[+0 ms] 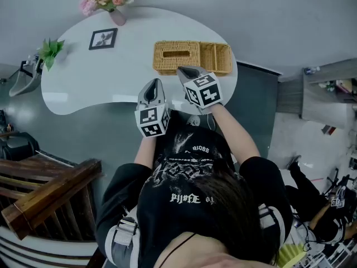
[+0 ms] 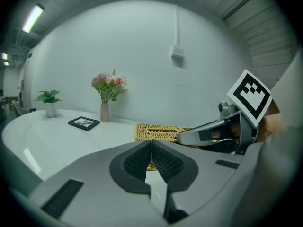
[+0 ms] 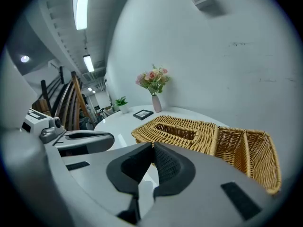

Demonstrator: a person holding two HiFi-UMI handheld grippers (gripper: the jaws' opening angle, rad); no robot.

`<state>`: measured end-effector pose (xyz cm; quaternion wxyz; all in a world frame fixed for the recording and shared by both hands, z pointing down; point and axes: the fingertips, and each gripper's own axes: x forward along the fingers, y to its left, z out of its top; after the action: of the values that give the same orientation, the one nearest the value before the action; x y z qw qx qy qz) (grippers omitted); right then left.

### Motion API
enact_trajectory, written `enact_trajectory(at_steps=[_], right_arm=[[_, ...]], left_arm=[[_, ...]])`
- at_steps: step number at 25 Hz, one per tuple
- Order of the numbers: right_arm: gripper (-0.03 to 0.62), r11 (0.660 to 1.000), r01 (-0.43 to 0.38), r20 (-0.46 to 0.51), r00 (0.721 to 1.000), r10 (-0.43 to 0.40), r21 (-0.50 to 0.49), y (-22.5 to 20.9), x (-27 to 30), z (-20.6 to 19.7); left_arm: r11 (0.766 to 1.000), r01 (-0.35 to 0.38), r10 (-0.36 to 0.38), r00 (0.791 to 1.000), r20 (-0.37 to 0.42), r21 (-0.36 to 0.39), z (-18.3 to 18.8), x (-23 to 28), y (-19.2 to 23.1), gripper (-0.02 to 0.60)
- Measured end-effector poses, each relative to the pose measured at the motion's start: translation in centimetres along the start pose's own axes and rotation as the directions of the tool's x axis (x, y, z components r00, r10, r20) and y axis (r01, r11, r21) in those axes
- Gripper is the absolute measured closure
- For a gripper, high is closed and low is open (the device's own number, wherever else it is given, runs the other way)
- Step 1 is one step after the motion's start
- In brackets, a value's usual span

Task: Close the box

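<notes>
Wooden railing [image 1: 47,197]: it sits low at your left, on the floor side and well apart from the table.
Left tongs [image 2: 151,143]: they are pressed together at the tips with nothing between them. You hold them over the near edge of the table, left of the box and apart from it.
Right tongs [image 3: 152,148]: they are closed too, and nothing is gripped. Their tip sits at the near rim of the box, and you cannot tell whether it touches the wicker.
The two tongs: they are side by side and close to each other, with the right one a little further forward.
Table [image 1: 83,85]: it is white and glossy with a rounded outline, and it carries everything below.
Box [image 1: 192,57]: it is woven wicker, lies on the right part of the table just ahead of your right tongs, and is open flat.
Slotted half [image 1: 175,54]: this is the left side of the box, with a long opening in its top.
Open half [image 1: 217,57]: this is the right side, joined to the slotted half, and its inside is divided.
Picture frame [image 1: 103,38]: it is dark and stands left of the box, apart from it.
Potted plant [image 1: 49,50]: it is at the far left edge of the table.
Vase [image 1: 117,17]: it is pink, holds flowers, and stands at the far edge by the wall.
</notes>
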<state>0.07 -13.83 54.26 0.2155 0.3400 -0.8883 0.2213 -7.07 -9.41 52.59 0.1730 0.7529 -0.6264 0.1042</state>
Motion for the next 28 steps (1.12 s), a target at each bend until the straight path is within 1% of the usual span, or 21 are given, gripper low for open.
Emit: enact_trajectory(at_steps=[3, 8, 16, 20, 22, 24, 26, 28], right_arm=[[0.559, 1.0, 0.0, 0.0, 1.0, 0.0, 0.015, -0.1, 0.1, -0.4], [0.559, 0.999, 0.025, 0.004, 1.0, -0.025, 0.033, -0.5, 0.4, -1.5], [0.557, 0.999, 0.052, 0.014, 0.999, -0.052, 0.003, -0.5, 0.5, -2.4], [0.557, 0.999, 0.053, 0.02, 0.998, -0.053, 0.012, -0.5, 0.5, -2.7], [0.557, 0.999, 0.041, 0.032, 0.999, -0.042, 0.03, -0.5, 0.4, -2.6], [0.554, 0.997, 0.015, 0.057, 0.998, -0.019, 0.082, -0.5, 0.1, -2.5], [0.532, 0.992, -0.006, 0.075, 0.997, -0.003, 0.127, -0.6, -0.2, -2.5], [0.495, 0.99, -0.015, 0.091, 0.996, 0.003, 0.139, -0.6, -0.6, -2.6]], left_arm=[[1.0, -0.005, 0.005, 1.0, -0.005, 0.0, -0.2, 0.0, 0.1, 0.555], [1.0, -0.007, 0.007, 1.0, -0.008, 0.002, -0.4, 0.1, -0.1, 0.557], [1.0, -0.012, 0.012, 1.0, -0.015, 0.0, -0.9, -0.1, -0.1, 0.555], [1.0, -0.011, 0.011, 1.0, -0.015, 0.001, -1.1, -0.1, -0.3, 0.556], [1.0, -0.011, 0.011, 1.0, -0.018, 0.0, -1.2, -0.1, -0.4, 0.555], [1.0, -0.01, 0.01, 1.0, -0.021, -0.002, -1.3, -0.1, -0.6, 0.556], [1.0, -0.009, 0.009, 1.0, -0.023, -0.004, -1.3, 0.0, -0.6, 0.555], [1.0, -0.008, 0.008, 1.0, -0.026, -0.006, -1.5, 0.0, -0.6, 0.555]])
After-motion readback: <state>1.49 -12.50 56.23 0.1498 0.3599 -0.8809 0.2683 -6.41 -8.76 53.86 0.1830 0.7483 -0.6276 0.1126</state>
